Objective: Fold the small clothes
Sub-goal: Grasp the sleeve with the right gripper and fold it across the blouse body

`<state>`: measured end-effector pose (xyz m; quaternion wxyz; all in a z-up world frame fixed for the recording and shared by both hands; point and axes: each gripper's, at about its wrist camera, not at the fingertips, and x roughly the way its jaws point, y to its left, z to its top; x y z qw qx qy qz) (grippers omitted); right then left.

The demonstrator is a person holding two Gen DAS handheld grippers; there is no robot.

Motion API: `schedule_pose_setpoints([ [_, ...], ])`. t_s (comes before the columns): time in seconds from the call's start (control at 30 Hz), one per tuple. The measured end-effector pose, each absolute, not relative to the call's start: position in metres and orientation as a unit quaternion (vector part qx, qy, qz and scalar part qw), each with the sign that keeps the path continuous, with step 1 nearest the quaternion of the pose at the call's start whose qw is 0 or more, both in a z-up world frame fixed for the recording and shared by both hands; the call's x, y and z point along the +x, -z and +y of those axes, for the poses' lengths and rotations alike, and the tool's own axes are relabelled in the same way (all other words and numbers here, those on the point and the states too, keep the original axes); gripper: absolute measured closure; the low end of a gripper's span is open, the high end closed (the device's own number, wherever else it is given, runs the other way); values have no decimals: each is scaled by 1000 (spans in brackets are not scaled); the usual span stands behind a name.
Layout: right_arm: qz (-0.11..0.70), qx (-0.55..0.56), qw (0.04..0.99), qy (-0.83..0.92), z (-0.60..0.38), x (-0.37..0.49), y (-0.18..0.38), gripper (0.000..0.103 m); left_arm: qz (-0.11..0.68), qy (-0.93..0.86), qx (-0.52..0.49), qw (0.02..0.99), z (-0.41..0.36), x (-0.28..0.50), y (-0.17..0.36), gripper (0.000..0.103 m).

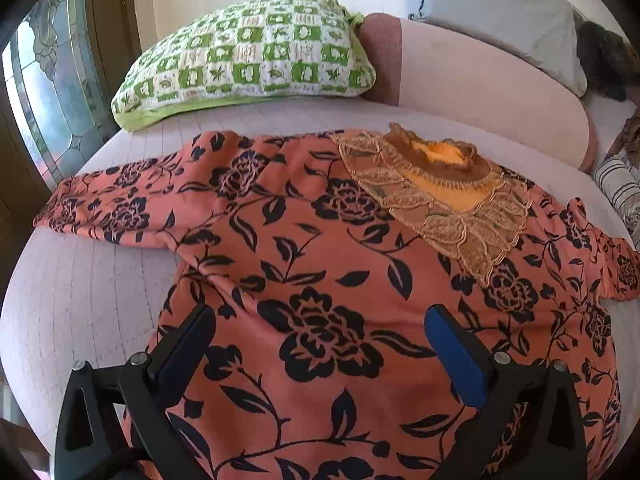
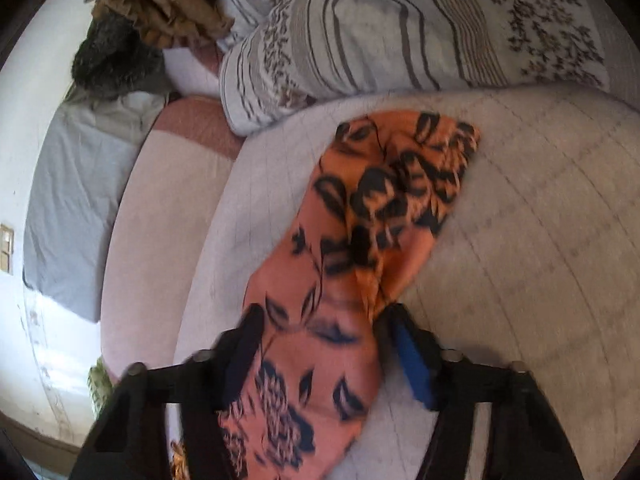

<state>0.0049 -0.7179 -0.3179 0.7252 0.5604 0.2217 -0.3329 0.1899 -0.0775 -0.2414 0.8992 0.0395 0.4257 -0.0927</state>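
An orange top with a black flower print (image 1: 320, 264) lies spread flat on the pale bed, its lace collar (image 1: 436, 200) toward the far right and one sleeve (image 1: 104, 204) stretched out to the left. My left gripper (image 1: 320, 324) is open and hovers over the body of the top. In the right wrist view the other sleeve (image 2: 360, 240) runs away from me across the bed. My right gripper (image 2: 324, 332) is open, with its fingers on either side of that sleeve. The picture there is blurred.
A green and white checked pillow (image 1: 248, 56) lies at the back left. A pink bolster (image 1: 480, 92) and a grey pillow (image 1: 500, 12) lie behind the top. A striped, flowered duvet (image 2: 380, 40) is bunched at the far side of the bed. A window (image 1: 44, 100) is at the left.
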Motion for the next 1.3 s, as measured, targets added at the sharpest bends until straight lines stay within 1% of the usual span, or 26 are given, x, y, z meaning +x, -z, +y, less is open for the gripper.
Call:
schedule_pose_setpoints([
  [0.03,220,571,720,329,-720,5,323,83,422,93,38,901,-77,190,239,0],
  [0.1,211,578,719,322,-722,5,322,87,416,94,30,904,-76,189,234,0],
  [0.17,206,558,740,314,-715,16,307,91,411,94,19,906,-72,188,229,0],
  [0.3,170,517,806,233,-677,45,237,92,398,91,9,913,-65,182,218,0],
  [0.4,146,490,845,159,-629,69,189,92,390,92,-4,916,-55,178,210,0],
  [0.5,142,459,874,72,-562,102,146,92,382,89,-12,920,-44,174,204,0],
  [0.57,146,446,883,27,-524,122,130,92,373,82,-19,924,-32,172,199,0],
  [0.63,159,434,886,-23,-478,146,120,92,368,73,-27,927,-20,173,194,0],
  [0.7,188,427,882,-64,-432,175,123,92,364,65,-40,928,-6,175,190,0],
  [0.77,220,417,877,-91,-395,199,133,92,358,51,-52,931,10,177,188,0],
  [0.83,264,418,861,-118,-357,226,157,92,355,36,-60,932,24,180,188,0],
  [0.87,286,424,849,-131,-342,237,169,88,354,28,-64,933,33,181,188,0],
  [0.93,342,442,815,-155,-310,261,200,86,354,14,-70,932,47,185,190,0],
  [1.0,397,452,778,-184,-283,281,231,69,357,1,-72,931,57,188,193,0],
  [1.03,418,460,759,-195,-274,285,244,38,360,-8,-73,930,62,191,196,0],
  [1.07,430,472,742,-203,-268,287,253,20,363,-13,-75,929,66,192,198,0],
  [1.13,434,492,722,-218,-260,279,268,20,369,-18,-86,925,71,196,200,0],
  [1.17,430,491,724,-224,-263,277,266,20,369,-19,-92,925,72,197,201,0],
  [1.3,367,497,756,-214,-295,252,229,20,368,-10,-93,925,59,201,202,0],
])
